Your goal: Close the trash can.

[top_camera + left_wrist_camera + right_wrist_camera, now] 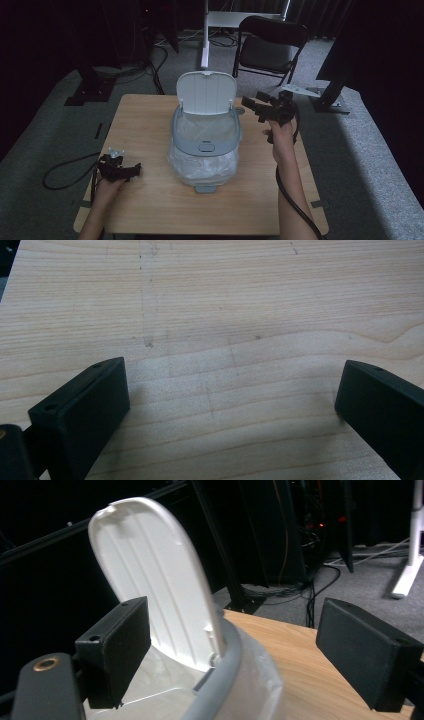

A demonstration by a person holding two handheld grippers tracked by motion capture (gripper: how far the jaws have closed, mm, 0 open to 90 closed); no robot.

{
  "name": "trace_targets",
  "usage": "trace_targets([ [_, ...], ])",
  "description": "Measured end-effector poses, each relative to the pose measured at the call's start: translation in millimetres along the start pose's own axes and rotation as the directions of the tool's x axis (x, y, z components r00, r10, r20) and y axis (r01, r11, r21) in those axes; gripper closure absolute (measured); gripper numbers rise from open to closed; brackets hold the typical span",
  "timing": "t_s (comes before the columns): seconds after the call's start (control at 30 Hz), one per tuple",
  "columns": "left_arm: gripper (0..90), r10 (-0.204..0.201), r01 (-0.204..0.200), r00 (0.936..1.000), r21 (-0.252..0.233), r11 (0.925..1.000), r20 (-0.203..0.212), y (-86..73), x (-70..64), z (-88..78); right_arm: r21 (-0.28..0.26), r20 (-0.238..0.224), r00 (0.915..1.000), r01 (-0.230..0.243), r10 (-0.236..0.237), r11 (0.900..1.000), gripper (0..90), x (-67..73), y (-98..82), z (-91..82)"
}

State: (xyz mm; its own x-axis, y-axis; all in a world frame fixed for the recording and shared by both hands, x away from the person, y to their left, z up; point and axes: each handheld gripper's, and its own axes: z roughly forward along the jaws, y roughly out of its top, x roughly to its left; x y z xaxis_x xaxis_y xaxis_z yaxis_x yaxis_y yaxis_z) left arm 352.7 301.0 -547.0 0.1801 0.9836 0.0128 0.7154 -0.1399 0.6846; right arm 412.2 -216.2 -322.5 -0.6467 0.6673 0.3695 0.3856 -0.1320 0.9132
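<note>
A small bin [206,145] with a grey rim [220,680] stands mid-table, lined with a clear plastic bag [200,167]. Its white lid [206,93] stands raised at the back. My right gripper [252,107] hovers open at the bin's right side, level with the lid hinge; in the right gripper view the raised lid [155,575] stands between the spread jaws [235,650]. My left gripper [131,171] rests low at the table's left front, open, with bare wood [225,340] between its jaws [232,405].
The wooden table [150,115] has bare room left and right of the bin. A black folding chair [270,47] and a white stand [205,35] are behind the table. Cables [65,172] trail on the grey carpet.
</note>
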Motion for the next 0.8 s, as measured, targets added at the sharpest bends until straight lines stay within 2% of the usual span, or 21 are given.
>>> trace_targets([
  [0.17, 1.8, 0.000, 0.000, 1.0000, 0.000, 1.0000, 0.000, 0.0, 0.0, 0.0, 0.011, 0.042, 0.9991, 0.000, 0.000, 1.000, 13.8, -8.9, 3.9, 1.5],
  [0.33, 1.8, 0.000, 0.000, 1.0000, 0.000, 1.0000, 0.000, 0.0, 0.0, 0.0, 0.018, 0.067, 0.9974, -0.027, 0.026, 0.999, 13.8, -20.3, 10.2, 8.0],
  [0.47, 1.8, 0.001, -0.001, 1.0000, 0.000, 1.0000, 0.001, 0.0, 0.2, -0.1, 0.012, 0.067, 0.9965, -0.052, 0.051, 0.999, 13.8, -26.5, 17.3, 15.9],
  [0.67, 1.8, -0.002, 0.002, 1.0000, -0.002, 1.0000, 0.002, -0.1, 0.3, 0.0, 0.017, 0.077, 0.9949, -0.066, 0.064, 0.998, 13.8, -29.1, 29.0, 29.4],
  [0.8, 1.8, 0.000, 0.000, 1.0000, 0.000, 1.0000, 0.001, 0.0, 0.0, 0.0, 0.008, 0.055, 0.9943, -0.092, 0.091, 0.996, 13.8, -30.2, 33.0, 38.1],
])
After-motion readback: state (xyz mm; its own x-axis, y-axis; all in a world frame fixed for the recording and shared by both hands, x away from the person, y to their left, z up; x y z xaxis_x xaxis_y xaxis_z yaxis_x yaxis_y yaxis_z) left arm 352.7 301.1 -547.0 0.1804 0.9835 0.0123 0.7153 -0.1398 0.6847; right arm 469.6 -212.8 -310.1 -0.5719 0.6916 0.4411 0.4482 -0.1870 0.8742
